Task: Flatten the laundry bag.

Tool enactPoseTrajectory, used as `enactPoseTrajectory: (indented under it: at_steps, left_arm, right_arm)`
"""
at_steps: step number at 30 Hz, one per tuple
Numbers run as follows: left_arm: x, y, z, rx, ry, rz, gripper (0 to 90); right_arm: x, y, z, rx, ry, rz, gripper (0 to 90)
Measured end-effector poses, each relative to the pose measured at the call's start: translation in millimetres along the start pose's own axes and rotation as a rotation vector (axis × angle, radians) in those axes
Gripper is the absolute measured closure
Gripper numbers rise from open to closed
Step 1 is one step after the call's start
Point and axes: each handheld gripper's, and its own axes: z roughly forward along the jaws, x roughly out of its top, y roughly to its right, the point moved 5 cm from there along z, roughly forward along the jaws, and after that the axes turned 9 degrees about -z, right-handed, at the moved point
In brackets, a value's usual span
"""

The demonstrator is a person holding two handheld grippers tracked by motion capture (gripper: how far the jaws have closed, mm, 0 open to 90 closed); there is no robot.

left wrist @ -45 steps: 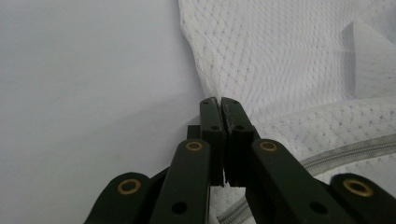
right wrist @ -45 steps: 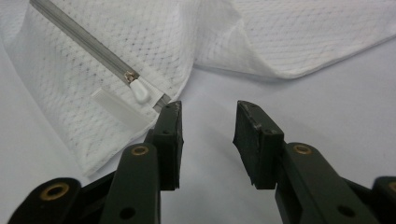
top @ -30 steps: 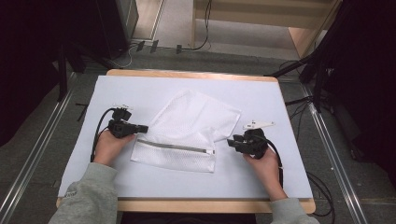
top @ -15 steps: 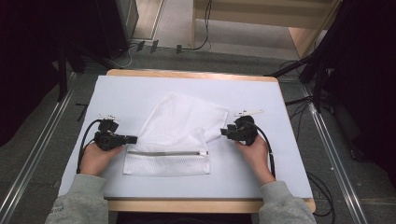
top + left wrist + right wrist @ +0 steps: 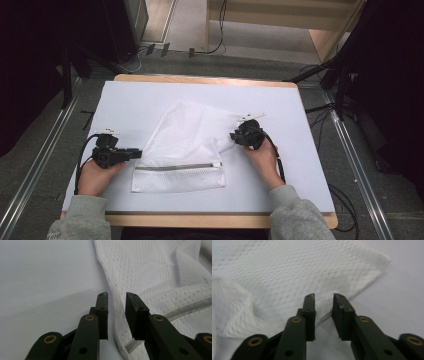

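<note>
1. The mesh bag (image 5: 185, 150) is lying flat at mid-table, nearer the front edge, with its zipper (image 5: 177, 167) running parallel to that edge.
2. The left tongs (image 5: 116, 315) are standing spread, straddling the bag's left edge.
3. The right tongs (image 5: 323, 315) are standing spread over its right edge.
4. Bare table (image 5: 150, 100) is surrounding the bag on every side.

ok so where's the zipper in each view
High view: the zipper runs level across the near part of the mesh bag, between the two grippers.
Left gripper view: it crosses the lower right, from the right edge down towards the right jaw.
Right gripper view: mesh and table, but I see no zipper here.
Shared landmark: the white mesh bag on the pale table.
</note>
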Motion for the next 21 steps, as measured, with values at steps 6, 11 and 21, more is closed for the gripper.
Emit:
enactPoseTrajectory:
  at_steps: [6,11,21]
  left_arm:
    - [2.5,0.8,-0.6,0.004,0.021,0.009,67.3]
    - [7.6,3.0,-1.0,-0.002,0.046,0.019,66.5]
    - [31.1,15.2,18.8,-0.005,0.027,0.084,64.2]
  right_arm:
    - [2.4,2.3,0.1,0.054,-0.023,0.034,90.0]
    - [3.4,6.8,-13.5,0.083,-0.010,0.063,90.0]
    - [-17.1,13.9,-32.6,0.102,-0.025,0.091,90.0]
